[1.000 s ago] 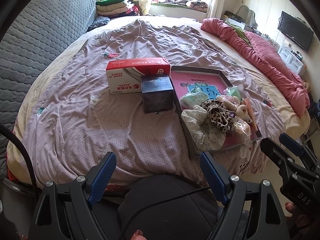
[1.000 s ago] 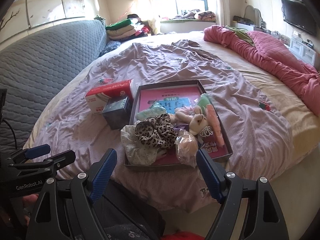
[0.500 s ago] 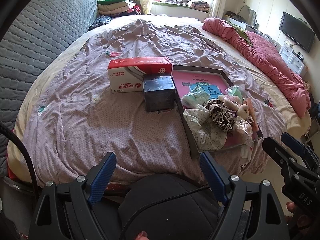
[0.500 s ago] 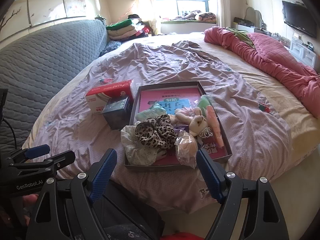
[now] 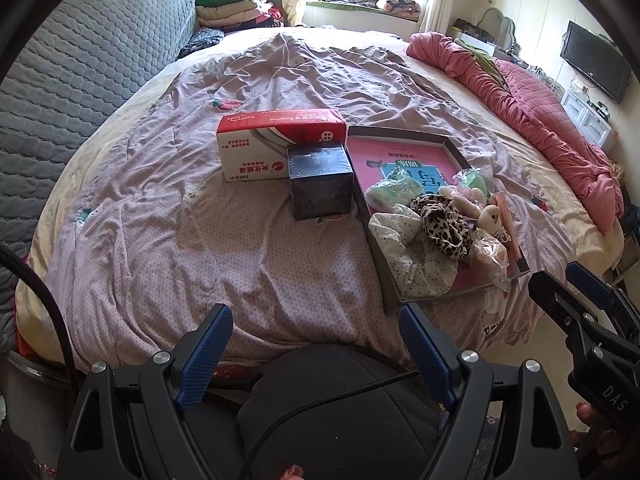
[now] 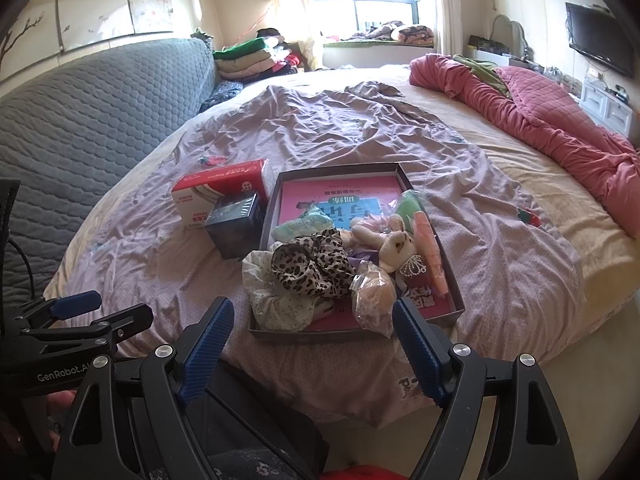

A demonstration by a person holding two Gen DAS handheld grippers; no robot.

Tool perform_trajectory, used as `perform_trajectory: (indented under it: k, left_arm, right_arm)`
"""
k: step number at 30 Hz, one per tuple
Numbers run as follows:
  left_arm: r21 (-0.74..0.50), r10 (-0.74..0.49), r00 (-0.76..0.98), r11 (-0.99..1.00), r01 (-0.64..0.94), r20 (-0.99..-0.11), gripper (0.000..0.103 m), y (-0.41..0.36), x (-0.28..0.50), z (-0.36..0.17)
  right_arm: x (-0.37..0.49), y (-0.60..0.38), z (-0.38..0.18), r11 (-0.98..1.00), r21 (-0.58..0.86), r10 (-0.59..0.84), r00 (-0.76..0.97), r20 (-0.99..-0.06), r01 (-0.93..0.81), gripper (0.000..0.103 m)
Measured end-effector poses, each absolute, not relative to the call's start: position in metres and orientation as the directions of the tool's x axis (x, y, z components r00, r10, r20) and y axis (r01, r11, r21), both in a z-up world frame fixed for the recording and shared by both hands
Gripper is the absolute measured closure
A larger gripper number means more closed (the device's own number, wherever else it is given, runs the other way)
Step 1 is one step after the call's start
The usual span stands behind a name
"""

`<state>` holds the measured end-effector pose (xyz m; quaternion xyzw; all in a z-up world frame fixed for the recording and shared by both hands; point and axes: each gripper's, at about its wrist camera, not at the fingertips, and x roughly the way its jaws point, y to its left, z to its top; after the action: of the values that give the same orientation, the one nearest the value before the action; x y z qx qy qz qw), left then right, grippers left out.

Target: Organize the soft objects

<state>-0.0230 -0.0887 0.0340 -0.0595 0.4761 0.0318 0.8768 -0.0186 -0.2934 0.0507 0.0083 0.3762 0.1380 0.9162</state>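
Scrunchies, a plush rabbit (image 6: 398, 249) and other soft bits are heaped in the shallow tray (image 6: 338, 171) on the bed (image 6: 520, 264), beside a dark box (image 6: 236, 226) and red carton (image 6: 220, 188). Left gripper (image 5: 316, 354) and right gripper (image 6: 312, 346) are held short of the bed edge, jaws spread, nothing gripped.

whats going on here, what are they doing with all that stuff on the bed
A person holds a two-finger tool in each hand at the foot of the bed, about to sort soft items. Both the left tool and the right tool are open and empty, short of the shallow tray. The leopard scrunchie, plush bunny and floral cloth lie piled in it. A red tissue box and dark box sit beside it, untouched.
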Motion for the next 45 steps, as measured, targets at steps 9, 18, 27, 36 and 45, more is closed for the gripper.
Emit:
perform_trajectory:
  k: [9, 18, 27, 36, 45]
  left_arm:
    - [-0.07, 0.002, 0.537, 0.991, -0.113, -0.844, 0.018, -0.0889, -0.0229, 0.0324]
    - [-0.07, 0.005, 0.531, 0.99, -0.12, -0.847, 0.018, -0.0888, -0.0223, 0.0309]
    - [-0.067, 0.007, 0.526, 0.99, -0.122, -0.851, 0.018, -0.088, -0.0222, 0.0296]
    - [-0.064, 0.013, 0.523, 0.99, -0.127, -0.852, 0.018, -0.0863, -0.0231, 0.028]
    - [-0.062, 0.015, 0.522, 0.99, -0.13, -0.853, 0.018, -0.0858, -0.0231, 0.0279]
  right_arm:
    - [-0.0189, -0.2948, 0.0529, 0.964, 0.107, 0.25, 0.684, -0.685, -0.245, 0.02]
    - [-0.0189, -0.2945, 0.053, 0.963, 0.105, 0.25, 0.684, -0.686, -0.247, 0.02]
    - [-0.0193, -0.2942, 0.053, 0.963, 0.106, 0.251, 0.684, -0.685, -0.248, 0.02]
    - [-0.019, -0.2945, 0.0527, 0.963, 0.105, 0.251, 0.682, -0.687, -0.249, 0.02]
    - [-0.0189, -0.2944, 0.0526, 0.963, 0.105, 0.251, 0.681, -0.688, -0.249, 0.02]
